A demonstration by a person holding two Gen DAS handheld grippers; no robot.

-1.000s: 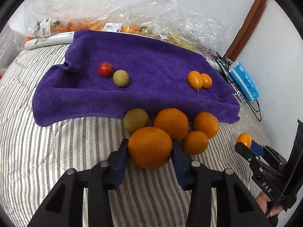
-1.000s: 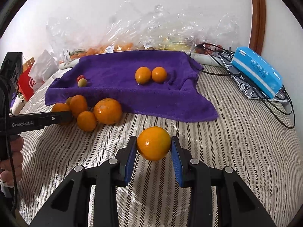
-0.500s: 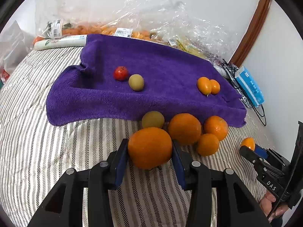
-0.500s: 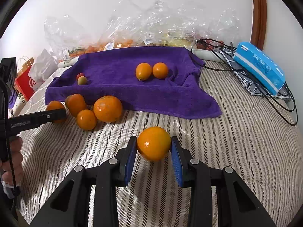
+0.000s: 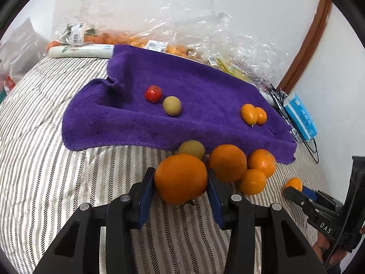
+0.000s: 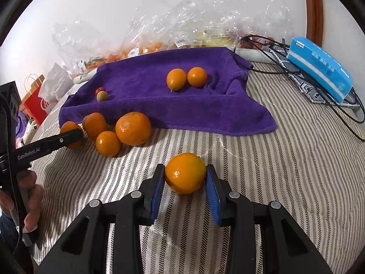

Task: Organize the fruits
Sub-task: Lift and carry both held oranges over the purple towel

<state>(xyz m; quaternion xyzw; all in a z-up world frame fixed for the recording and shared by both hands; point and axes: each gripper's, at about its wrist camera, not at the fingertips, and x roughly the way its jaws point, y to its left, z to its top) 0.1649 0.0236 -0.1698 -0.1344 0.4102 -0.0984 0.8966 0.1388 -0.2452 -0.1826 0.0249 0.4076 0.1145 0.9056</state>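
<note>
bright, even light — soft shadows, fisheye-warped edges, corners perhaps slightly blurred.

I log: purple towel point(image 5: 205, 91), matt terry cloth with a nubby pile; striped bedcover point(image 5: 45, 171), woven fabric, matt; orange point(image 5: 181, 178), dimpled peel with a slight sheen; clear plastic bags point(image 6: 182, 18), crinkled and glossy; blue packet point(image 6: 319, 68), smooth, shiny film; gripper pads point(image 6: 157, 189), blue, ribbed.
</note>
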